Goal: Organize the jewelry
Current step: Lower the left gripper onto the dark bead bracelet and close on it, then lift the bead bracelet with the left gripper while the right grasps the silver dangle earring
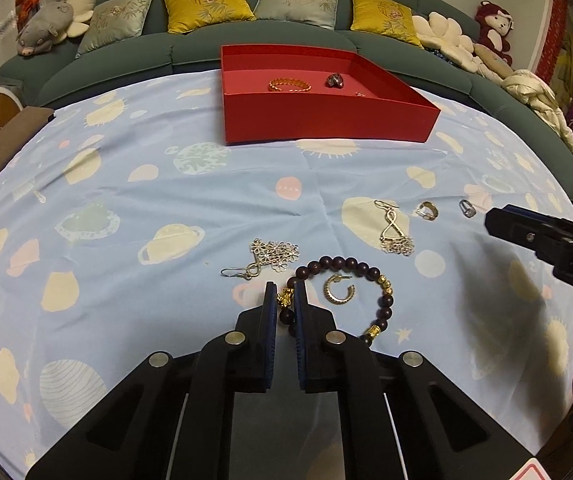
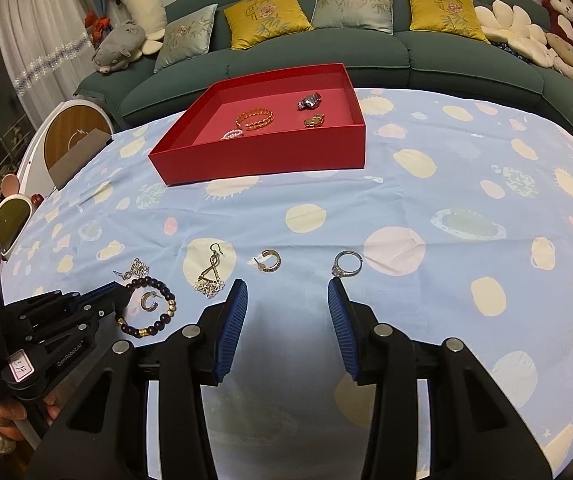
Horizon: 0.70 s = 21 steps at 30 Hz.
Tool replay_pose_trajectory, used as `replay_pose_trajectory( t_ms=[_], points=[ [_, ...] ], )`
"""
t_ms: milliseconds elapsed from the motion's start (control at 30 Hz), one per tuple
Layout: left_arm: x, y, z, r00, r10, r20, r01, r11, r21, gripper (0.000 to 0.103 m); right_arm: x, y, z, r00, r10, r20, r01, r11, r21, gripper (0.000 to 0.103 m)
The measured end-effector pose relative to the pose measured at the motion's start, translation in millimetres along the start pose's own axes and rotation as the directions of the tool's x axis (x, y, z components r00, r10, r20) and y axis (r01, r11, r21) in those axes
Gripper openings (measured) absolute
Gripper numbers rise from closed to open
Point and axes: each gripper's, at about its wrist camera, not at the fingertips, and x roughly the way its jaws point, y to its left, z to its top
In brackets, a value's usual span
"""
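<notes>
Left gripper (image 1: 286, 294): jaws closed down on the dark bead bracelet (image 1: 346, 292), pads pinching the strand at its gold charm. The rest of the bracelet lies on the blue planet-print cloth (image 1: 126, 200), looping out to the right of the fingers. From the right wrist view I see the same gripper low at the left edge, its tip at the bracelet's left side.

Inside the bracelet's loop sits a gold hoop earring (image 1: 339, 289), apart from the beads as far as I can tell. Just beyond the left fingertip lies a silver flower-cluster earring (image 1: 266, 258), hook toward the left. Its match, a silver drop earring (image 2: 210, 274), lies farther right on a pale planet.

Right gripper (image 2: 287, 292): jaws stand partly open with nothing between the blue ribbed pads. It hangs just above the cloth. Just past its right fingertip lies a silver ring (image 2: 347, 264) with a small stone; I cannot tell if the pad touches it. Between ring and drop earring lies a small gold hoop (image 2: 269, 261).

Red tray (image 2: 262, 160) sits at the far side of the cloth, near the green sofa (image 2: 406, 56). Inside it, right wrist view: a gold chain bangle (image 2: 255, 118), a small pearl piece (image 2: 232, 134) touching or just beside it, a dark metallic item (image 2: 309, 101), and a small gold piece (image 2: 313, 121).

A hand (image 2: 6, 416) grips the left gripper's handle at the lower left.
</notes>
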Motion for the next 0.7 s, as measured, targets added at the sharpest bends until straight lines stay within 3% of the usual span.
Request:
replay_pose_trajectory(
  t_ms=[200,567,700],
  points=[
    [-35.1,3.1,12.0,0.994,-0.076,0.078,0.077,0.997,-0.019,0.006,10.9,14.7,1.9,0.999,0.038,-0.021,-0.039,0.999,-0.019,0.041],
    [-53.7,49.5,31.5,0.989,-0.026,0.142,0.046,0.989,-0.138,0.006,46.7,39.6,9.6,0.994,0.090,-0.069,-0.091,0.996,-0.008,0.041],
    [-58.2,57.1,32.6,0.988,-0.009,0.153,0.034,0.987,-0.157,0.006,56.7,47.2,12.8,0.995,0.075,-0.072,-0.077,0.997,-0.019,0.040]
  ],
)
